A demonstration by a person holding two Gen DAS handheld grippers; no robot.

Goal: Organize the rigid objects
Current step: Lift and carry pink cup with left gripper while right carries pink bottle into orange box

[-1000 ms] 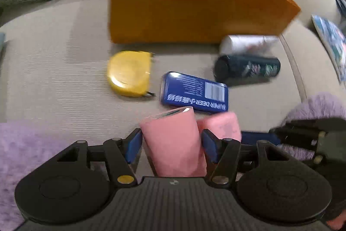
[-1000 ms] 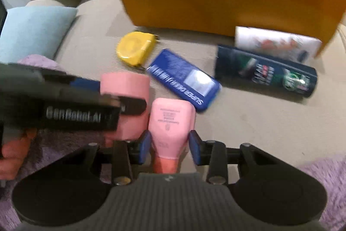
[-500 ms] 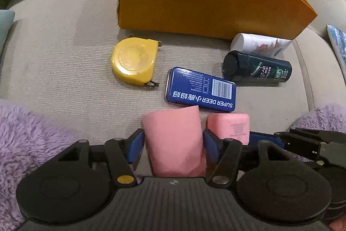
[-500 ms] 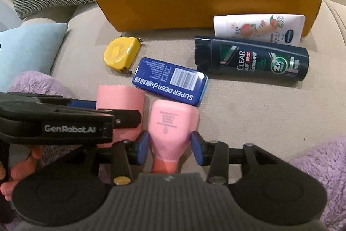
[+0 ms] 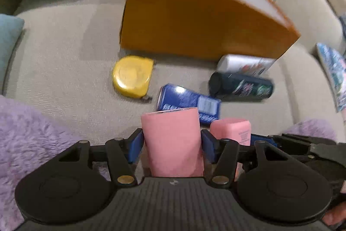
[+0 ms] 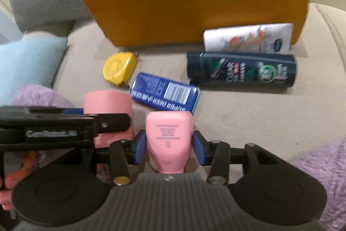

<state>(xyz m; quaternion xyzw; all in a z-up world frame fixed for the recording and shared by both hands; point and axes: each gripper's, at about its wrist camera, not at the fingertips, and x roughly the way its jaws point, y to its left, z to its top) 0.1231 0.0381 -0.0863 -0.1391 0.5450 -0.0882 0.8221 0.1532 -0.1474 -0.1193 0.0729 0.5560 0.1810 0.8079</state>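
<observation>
Here we hold a pink cup [image 5: 172, 140] in the closing left gripper [image 5: 172, 145] and a pink bottle [image 6: 169, 140] in the right gripper [image 6: 169, 147], both pinched, the orange box [image 6: 194, 5] straight ahead beyond them

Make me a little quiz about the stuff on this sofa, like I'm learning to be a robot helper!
1. True or false: the yellow tape measure lies inside the orange box.
2. Pick one. What sits between the fingers of the left gripper? A: the pink cup. B: the tape measure. C: a white tube.
3. What colour is the flat tin with the barcode?

Key: 1 false, it lies on the sofa in front of the box. 2 A. 3 blue.
</observation>
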